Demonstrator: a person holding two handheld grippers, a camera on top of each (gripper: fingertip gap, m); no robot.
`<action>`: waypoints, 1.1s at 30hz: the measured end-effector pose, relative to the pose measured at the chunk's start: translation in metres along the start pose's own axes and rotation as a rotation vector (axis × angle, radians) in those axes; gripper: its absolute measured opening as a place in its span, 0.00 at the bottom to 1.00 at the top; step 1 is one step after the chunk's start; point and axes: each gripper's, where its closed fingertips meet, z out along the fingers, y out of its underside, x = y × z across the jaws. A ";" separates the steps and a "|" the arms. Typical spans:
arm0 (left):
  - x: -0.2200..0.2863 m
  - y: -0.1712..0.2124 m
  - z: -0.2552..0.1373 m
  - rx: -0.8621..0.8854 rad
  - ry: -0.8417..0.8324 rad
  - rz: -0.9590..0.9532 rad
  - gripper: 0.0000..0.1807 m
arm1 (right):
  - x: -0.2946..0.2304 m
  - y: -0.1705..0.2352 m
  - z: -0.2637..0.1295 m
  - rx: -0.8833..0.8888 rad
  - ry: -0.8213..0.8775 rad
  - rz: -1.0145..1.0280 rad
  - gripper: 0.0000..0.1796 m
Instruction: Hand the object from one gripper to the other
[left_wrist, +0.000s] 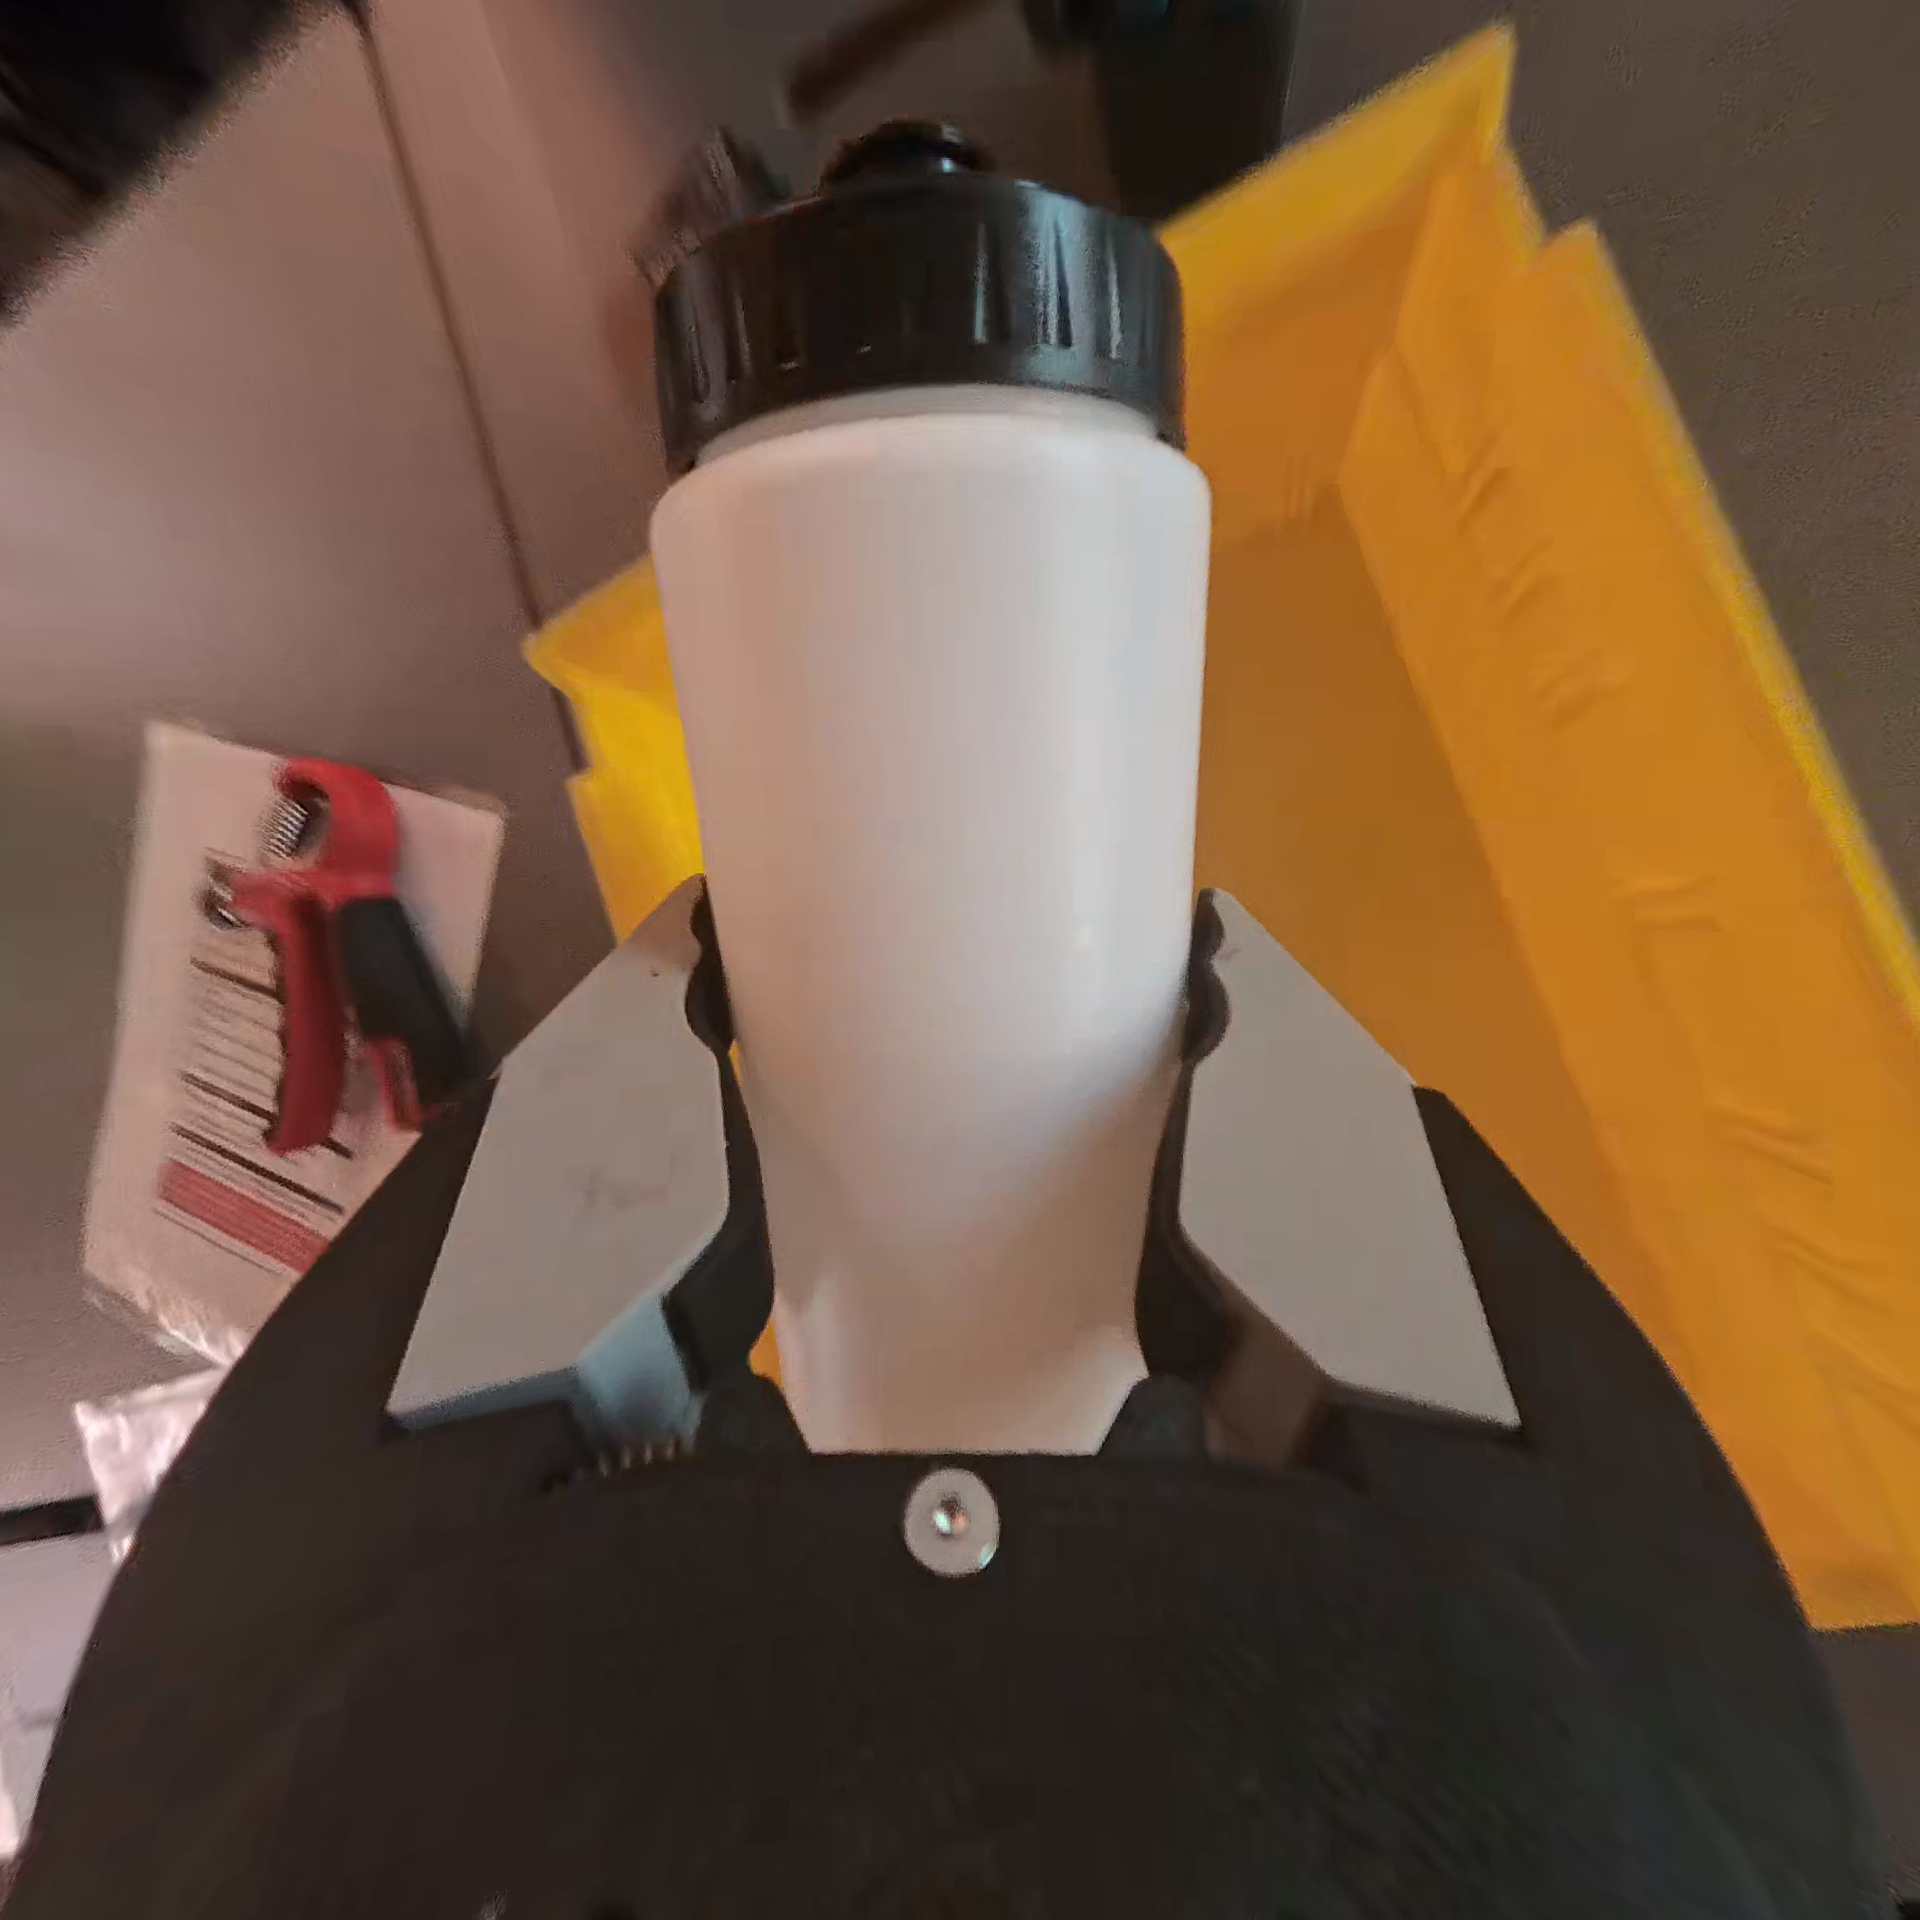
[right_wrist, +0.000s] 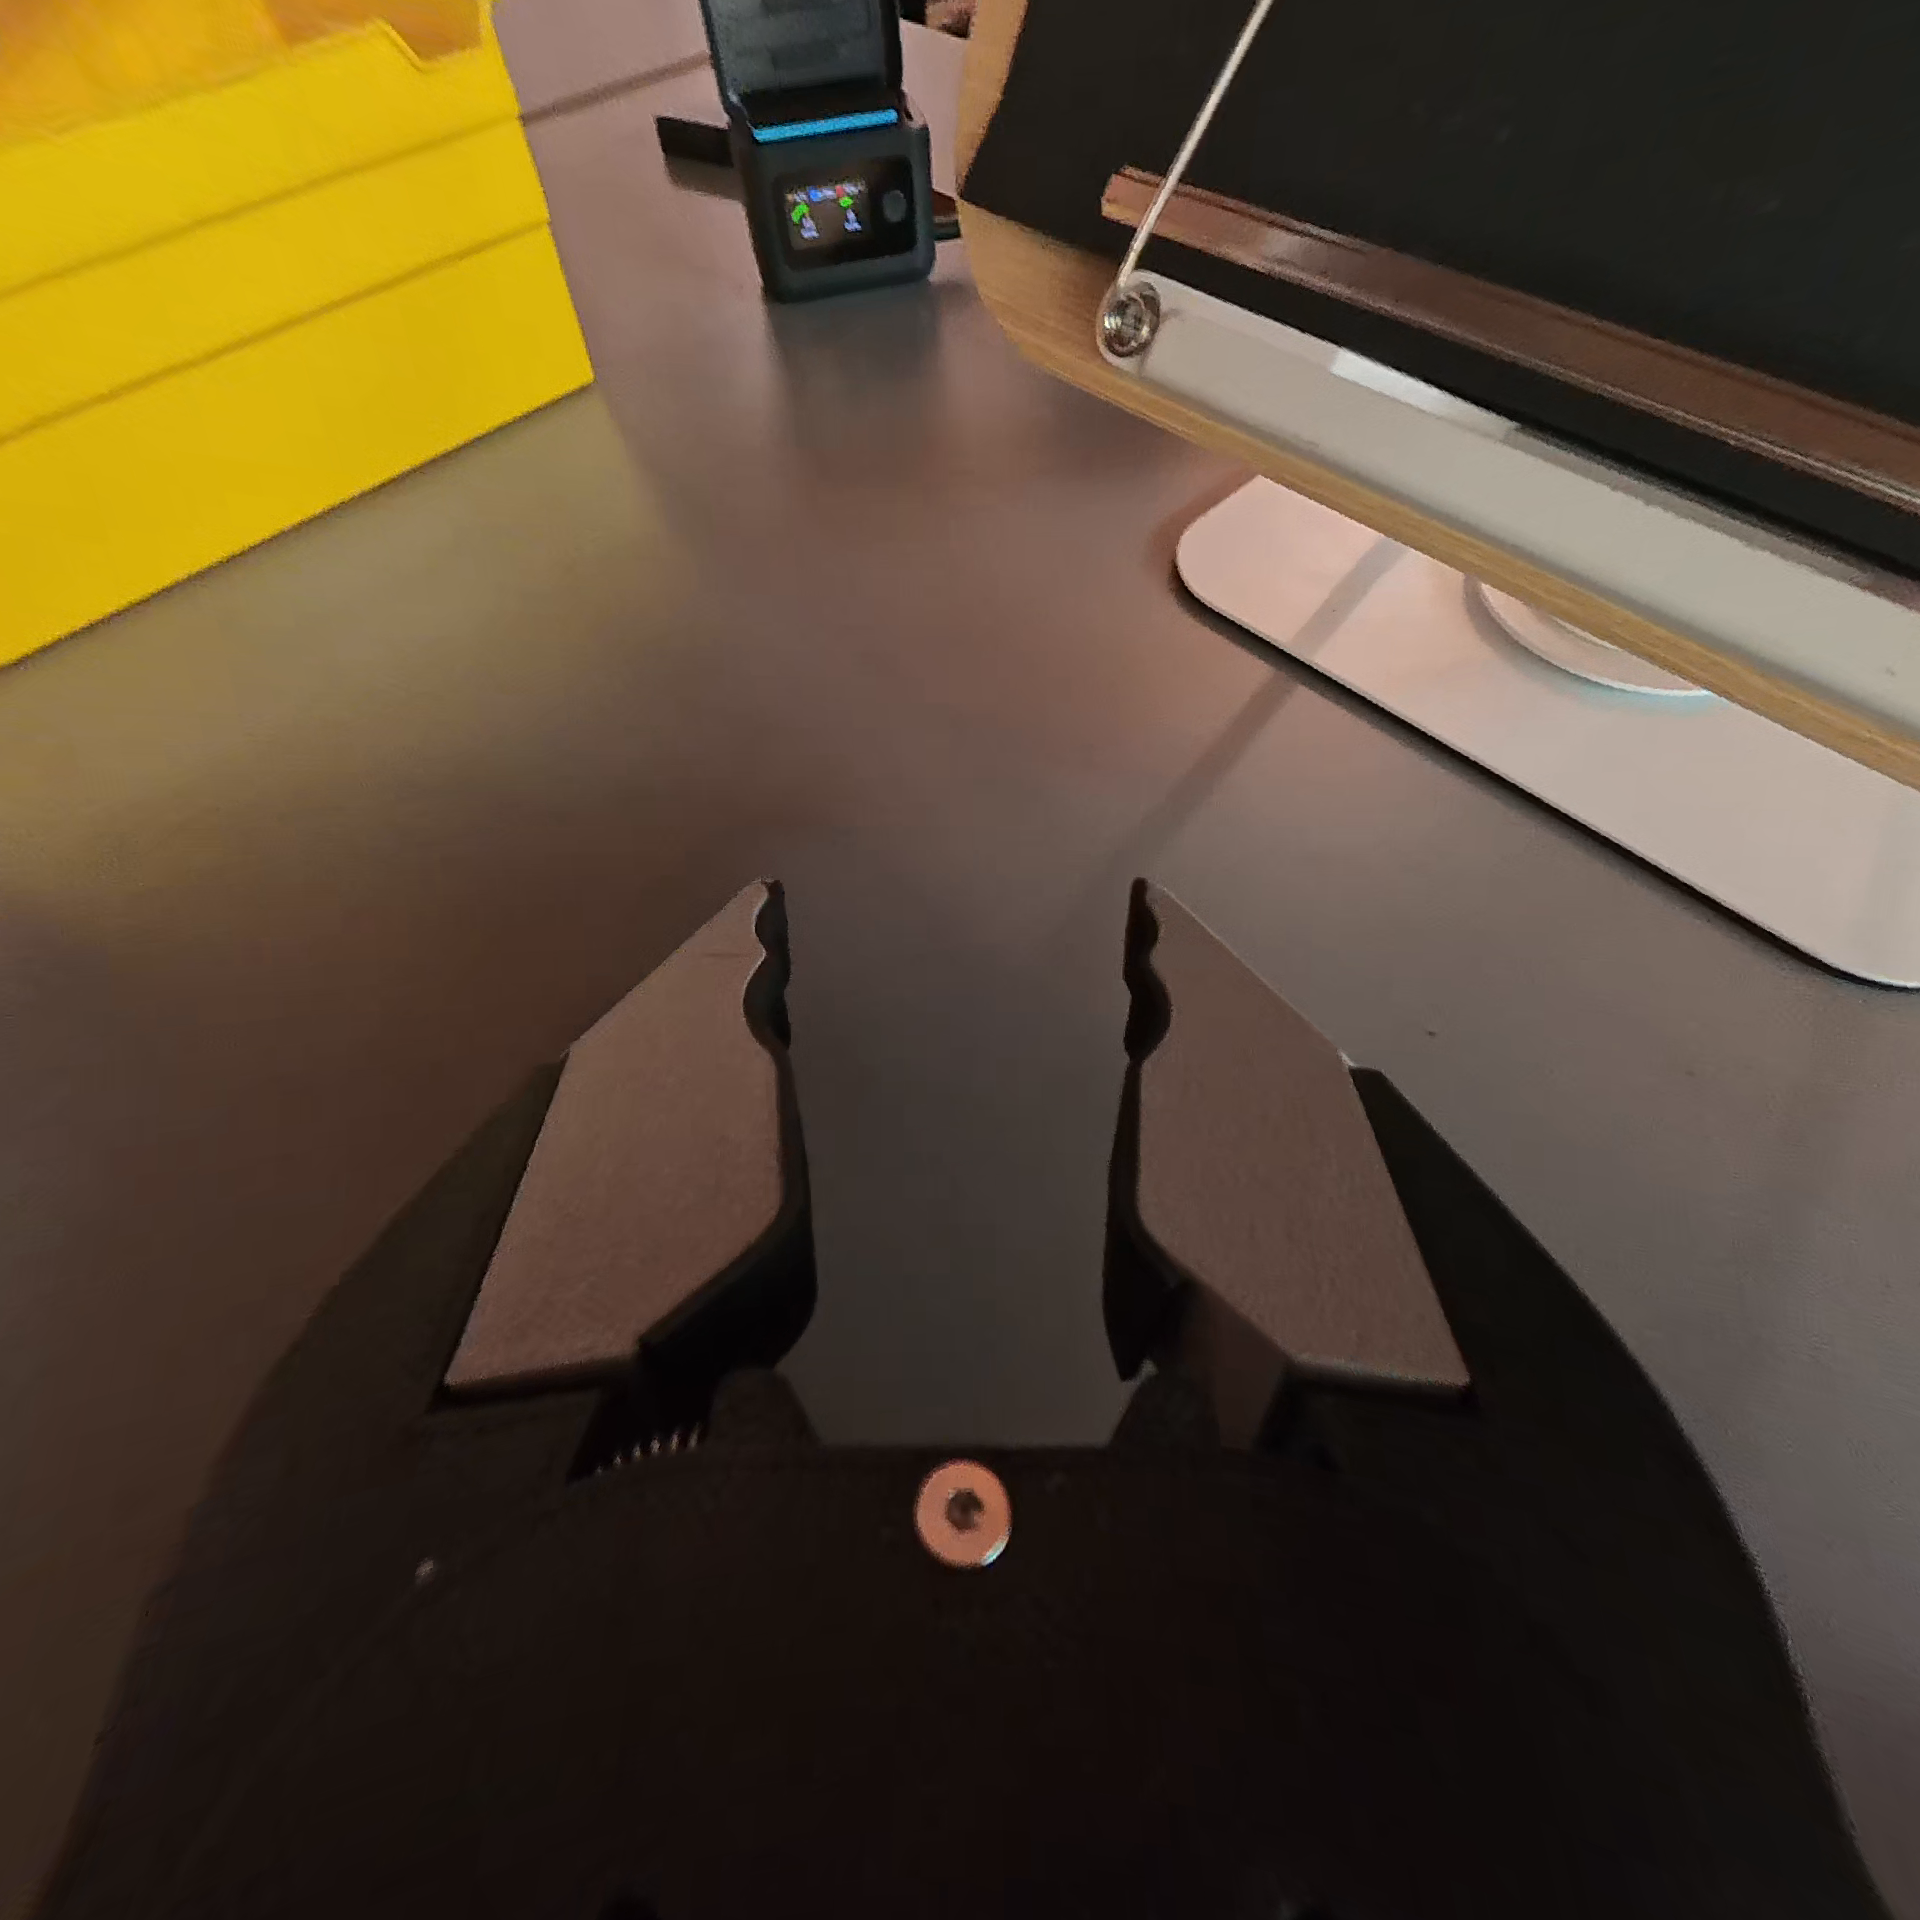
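Note:
A white plastic bottle (left_wrist: 935, 790) with a black ribbed screw cap (left_wrist: 914, 301) fills the middle of the left wrist view. My left gripper (left_wrist: 951, 935) is shut on the bottle's lower body, both pads pressed against its sides, and holds it clear of the table with the cap pointing away. My right gripper (right_wrist: 956, 935) is open and empty, its fingers apart over the dark grey table (right_wrist: 831, 727). The bottle does not show in the right wrist view, and neither gripper shows in the other's view.
Yellow bins (left_wrist: 1507, 727) lie behind the bottle; they also show at the left in the right wrist view (right_wrist: 260, 312). A red and black hand tool (left_wrist: 343, 956) lies on a white card (left_wrist: 208, 1039). A small screen device (right_wrist: 842, 208) and a monitor stand (right_wrist: 1558, 727) are at the right. It is some 40 centimeters from my left tips to the white card (left_wrist: 208, 1039).

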 end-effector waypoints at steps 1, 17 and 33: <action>0.000 -0.014 -0.012 0.073 -0.001 -0.005 0.48 | -0.003 -0.002 -0.001 0.009 -0.017 -0.003 0.35; 0.331 -0.143 -0.140 1.001 0.812 0.099 0.49 | -0.084 -0.088 -0.105 0.509 -0.788 0.168 0.42; 0.411 -0.135 -0.076 0.922 0.917 0.228 0.49 | -0.080 -0.076 -0.079 0.440 -0.580 -0.001 0.52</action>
